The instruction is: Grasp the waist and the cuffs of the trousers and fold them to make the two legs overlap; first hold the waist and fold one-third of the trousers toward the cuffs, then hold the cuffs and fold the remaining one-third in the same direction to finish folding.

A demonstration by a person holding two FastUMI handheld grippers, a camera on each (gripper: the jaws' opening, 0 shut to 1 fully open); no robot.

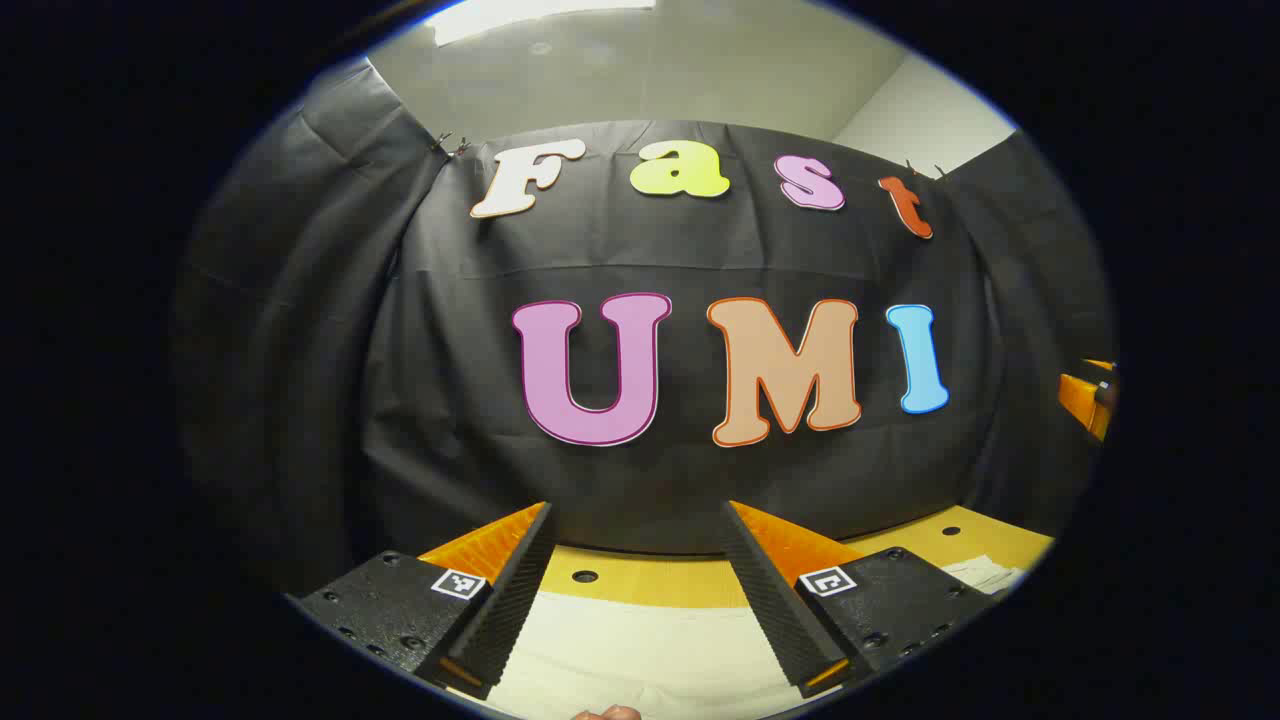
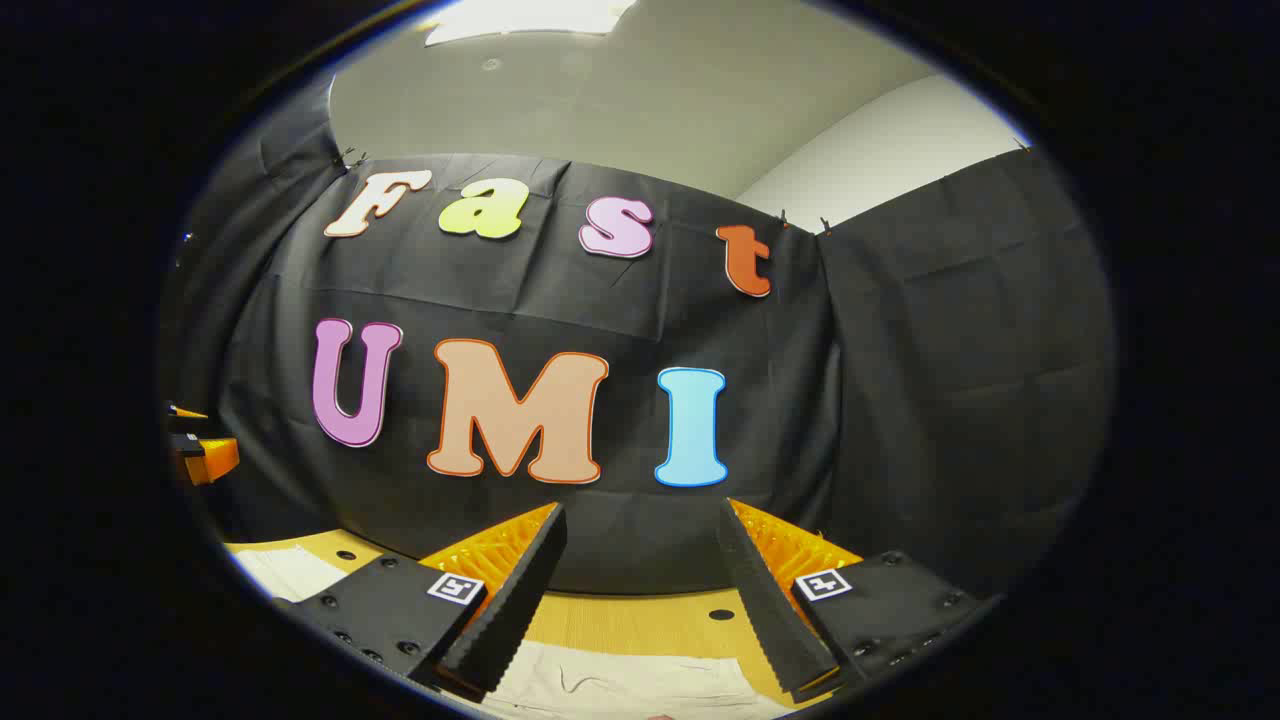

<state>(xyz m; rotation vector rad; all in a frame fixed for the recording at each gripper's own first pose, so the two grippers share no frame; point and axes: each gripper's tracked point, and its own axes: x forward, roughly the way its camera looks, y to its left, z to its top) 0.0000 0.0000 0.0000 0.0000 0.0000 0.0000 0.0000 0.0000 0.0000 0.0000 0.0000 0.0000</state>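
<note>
A: Where do the trousers lie?

B: In the left gripper view the trousers [image 1: 650, 650] are a pale cream cloth spread on the wooden table [image 1: 640, 578], at its near edge, just below the left gripper [image 1: 637, 520]. They run on toward the right edge of the table, where more pale cloth shows past the right-hand finger.

A: And the tongs on that side?

B: Released. The two fingers stand well apart with nothing between them, lifted off the cloth and pointing at the black booth wall [image 1: 640, 250].

A: The other hand?

B: The right gripper [image 2: 642, 520] is the same: spread wide, grasping nothing, held above the table [image 2: 640, 612]. The trousers [image 2: 620, 685] lie under it at the near edge (a dark thread or crease marks the cloth there), and another pale patch sits near the table's left edge.

A: Do the grippers see each other?

B: Partly. At the far right of the left gripper view an orange piece of the other gripper shows, too little to tell more.
</note>
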